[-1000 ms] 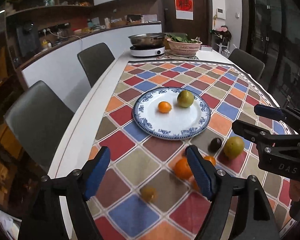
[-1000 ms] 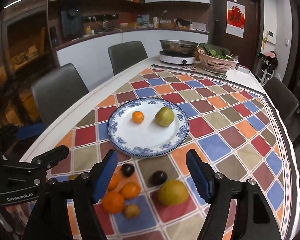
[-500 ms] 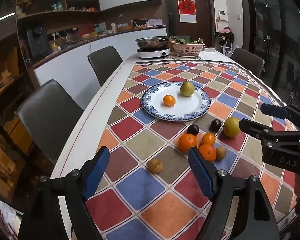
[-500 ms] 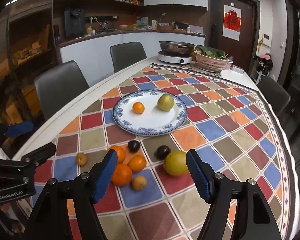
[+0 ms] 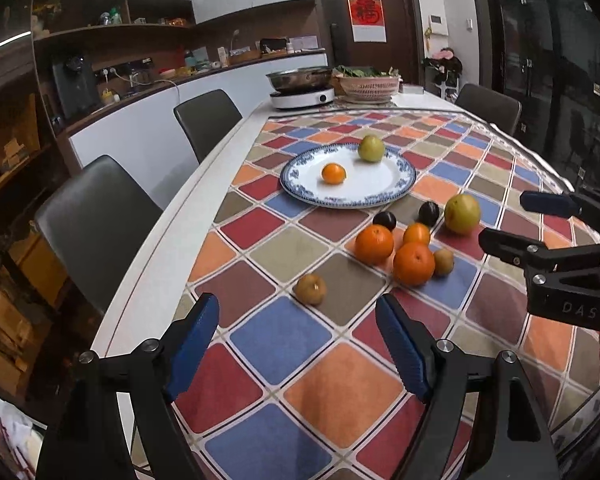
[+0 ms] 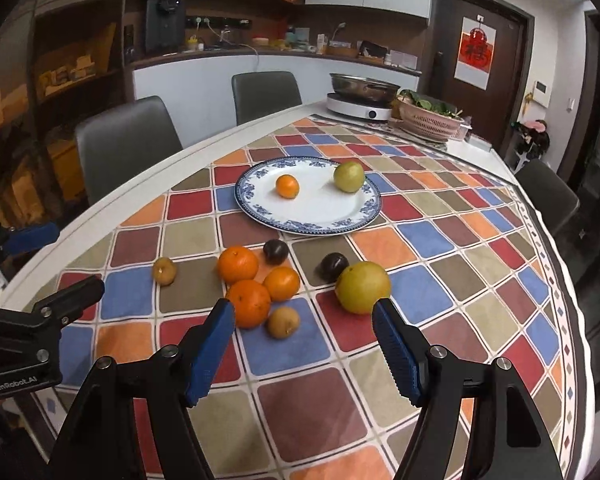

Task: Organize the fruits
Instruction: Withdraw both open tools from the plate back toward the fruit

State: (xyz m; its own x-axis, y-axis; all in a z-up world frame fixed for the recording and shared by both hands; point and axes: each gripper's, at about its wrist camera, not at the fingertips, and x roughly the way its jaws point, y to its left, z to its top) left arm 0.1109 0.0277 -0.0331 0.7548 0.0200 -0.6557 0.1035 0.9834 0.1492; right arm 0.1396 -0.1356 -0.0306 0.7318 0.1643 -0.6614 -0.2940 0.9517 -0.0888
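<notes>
A blue-rimmed white plate (image 5: pixel 380 194) (image 6: pixel 320 220) holds a small orange (image 5: pixel 333 173) and a green pear (image 5: pixel 371 149). In front of it on the checked cloth lie three oranges (image 5: pixel 414 263) (image 6: pixel 249 303), two dark plums (image 5: pixel 429 213) (image 6: pixel 333 266), a big yellow-green fruit (image 5: pixel 462 213) (image 6: pixel 363 287) and two small brown fruits (image 5: pixel 310 289) (image 6: pixel 284 322). My left gripper (image 5: pixel 298 344) is open and empty, near the table's front edge. My right gripper (image 6: pixel 302 346) is open and empty, just short of the fruit cluster.
Grey chairs (image 5: pixel 96 220) stand along the left side of the table, another (image 6: pixel 548 196) on the right. A pan on an induction hob (image 5: pixel 302 98) and a basket of greens (image 5: pixel 370 88) stand at the far end.
Both grippers have drawn back and away from the plate toward the near end of the table. The loose fruits now show in full ahead of them. Both stay open.
</notes>
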